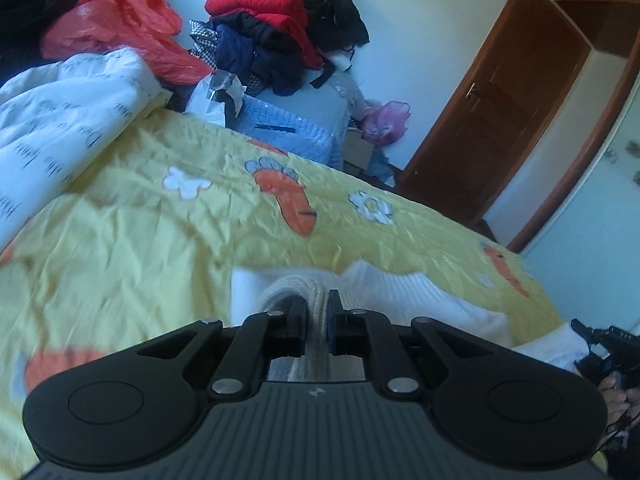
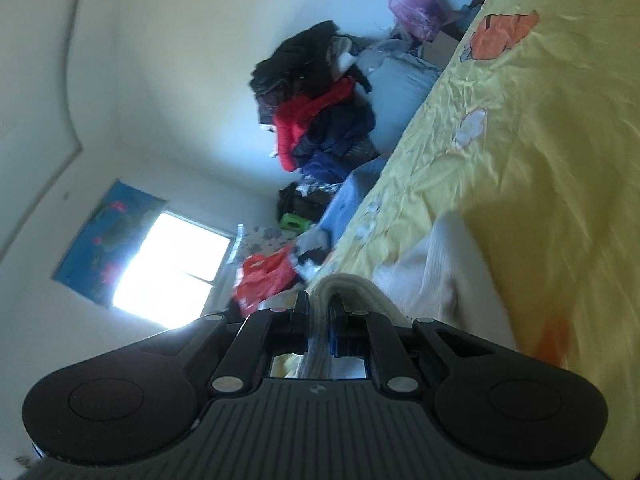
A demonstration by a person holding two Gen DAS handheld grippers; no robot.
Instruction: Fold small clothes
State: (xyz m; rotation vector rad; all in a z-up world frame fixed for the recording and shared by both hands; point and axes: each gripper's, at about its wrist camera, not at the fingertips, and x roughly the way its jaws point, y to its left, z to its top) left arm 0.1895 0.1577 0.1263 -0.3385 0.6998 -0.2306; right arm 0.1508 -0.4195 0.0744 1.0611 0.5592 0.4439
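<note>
A white knitted garment (image 1: 400, 292) lies partly on the yellow bedspread (image 1: 140, 232) and is lifted at two places. My left gripper (image 1: 317, 312) is shut on a ribbed edge of it, the fabric bunched between the jaws. In the right wrist view, which is rolled sideways, my right gripper (image 2: 318, 312) is shut on another ribbed edge of the same white garment (image 2: 436, 276), which trails off toward the yellow bedspread (image 2: 540, 160). The right gripper (image 1: 596, 344) and a hand show at the right border of the left wrist view.
A white printed quilt (image 1: 60, 120) is heaped at the bed's left. Behind it lie a red plastic bag (image 1: 120, 28) and a pile of dark and red clothes (image 1: 280, 32). A brown door (image 1: 492, 112) stands at the right. A bright window (image 2: 176, 264) is on the wall.
</note>
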